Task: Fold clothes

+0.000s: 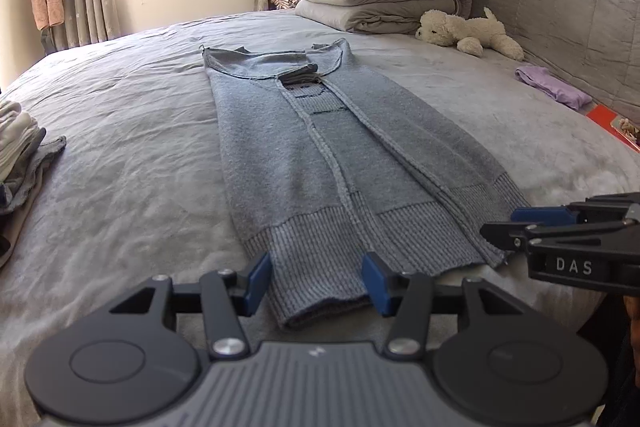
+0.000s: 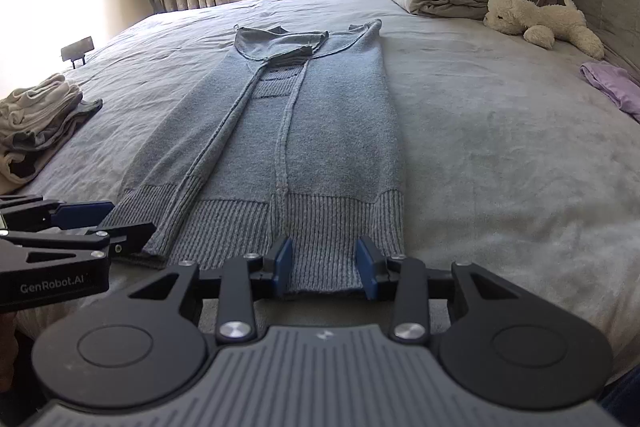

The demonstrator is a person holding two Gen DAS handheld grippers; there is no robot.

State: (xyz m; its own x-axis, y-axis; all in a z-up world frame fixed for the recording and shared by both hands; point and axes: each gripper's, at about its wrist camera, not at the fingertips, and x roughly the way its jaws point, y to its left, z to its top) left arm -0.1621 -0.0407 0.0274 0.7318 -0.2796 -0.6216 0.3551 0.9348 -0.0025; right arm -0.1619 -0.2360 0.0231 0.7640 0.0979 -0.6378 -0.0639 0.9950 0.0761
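The blue sweater (image 1: 320, 163) lies flat on the bed (image 1: 120, 147), sides folded inward to narrow it. At lower centre of each view, the left gripper (image 1: 316, 285) and right gripper (image 2: 326, 267) straddle the ribbed hem (image 2: 320, 223), jaws partly apart and unclamped, apparently positioned to fold it upward.

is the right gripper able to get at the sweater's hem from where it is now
Probably yes. The right gripper sits open at the near edge of the sweater, pads either side of the ribbed hem, with nothing in between.
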